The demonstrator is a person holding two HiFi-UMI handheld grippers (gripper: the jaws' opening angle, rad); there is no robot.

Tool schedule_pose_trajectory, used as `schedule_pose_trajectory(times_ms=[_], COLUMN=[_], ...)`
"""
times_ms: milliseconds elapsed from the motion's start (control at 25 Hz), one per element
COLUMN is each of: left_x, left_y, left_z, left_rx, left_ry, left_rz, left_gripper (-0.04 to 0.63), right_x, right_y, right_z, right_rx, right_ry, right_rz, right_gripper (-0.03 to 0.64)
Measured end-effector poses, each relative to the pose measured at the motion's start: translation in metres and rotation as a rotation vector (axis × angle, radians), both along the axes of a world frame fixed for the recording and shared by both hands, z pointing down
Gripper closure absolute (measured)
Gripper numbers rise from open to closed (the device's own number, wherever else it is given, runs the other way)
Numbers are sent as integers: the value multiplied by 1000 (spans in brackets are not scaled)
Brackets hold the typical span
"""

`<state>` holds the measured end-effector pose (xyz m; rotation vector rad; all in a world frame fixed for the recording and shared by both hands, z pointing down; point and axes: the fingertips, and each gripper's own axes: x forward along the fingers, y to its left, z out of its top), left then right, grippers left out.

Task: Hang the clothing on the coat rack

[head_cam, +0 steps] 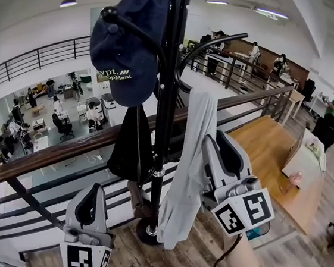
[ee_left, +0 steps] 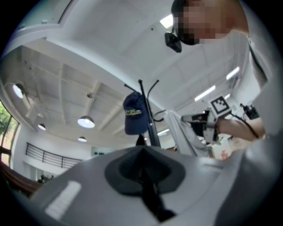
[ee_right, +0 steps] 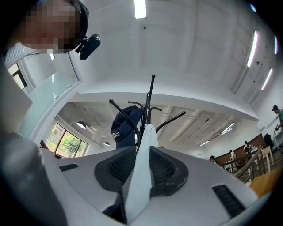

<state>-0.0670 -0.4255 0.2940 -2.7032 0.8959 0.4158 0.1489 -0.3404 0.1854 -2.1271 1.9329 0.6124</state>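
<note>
The black coat rack [head_cam: 164, 94] stands before the railing [head_cam: 67, 148], with a navy cap [head_cam: 126, 51] on an upper hook and a dark item [head_cam: 133, 144] lower down. A pale grey garment [head_cam: 189, 163] hangs beside the pole; I cannot tell whether its top already rests on a hook. The right gripper [head_cam: 218, 147] has its jaws clamped on a fold, cloth running up between them. It should probably seat the fabric fully over the curved hook [head_cam: 214, 44] before letting go. The left gripper [head_cam: 90, 199] hangs low, jaws together on nothing.
</note>
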Motion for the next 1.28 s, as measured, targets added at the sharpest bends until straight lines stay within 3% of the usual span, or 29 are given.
schedule_pose_trajectory(times_ms=[160, 280, 880, 1280], left_x=[10, 15, 40, 53], left_y=[13, 24, 76, 112], left_z=[-6, -9, -20, -7], left_rx=[13, 21, 33, 2], left_ry=[-1, -6, -7, -36], left_rz=[11, 9, -1, 8], left_gripper=[591, 591, 591, 591], right_x=[-5, -7, 13, 30], right_y=[15, 22, 63, 97], right_z=[0, 5, 35, 72], right_rx=[-5, -24, -129, -197], right_ry=[16, 17, 81, 36], right_rz=[-28, -63, -55, -25], right_gripper=[539, 617, 615, 615])
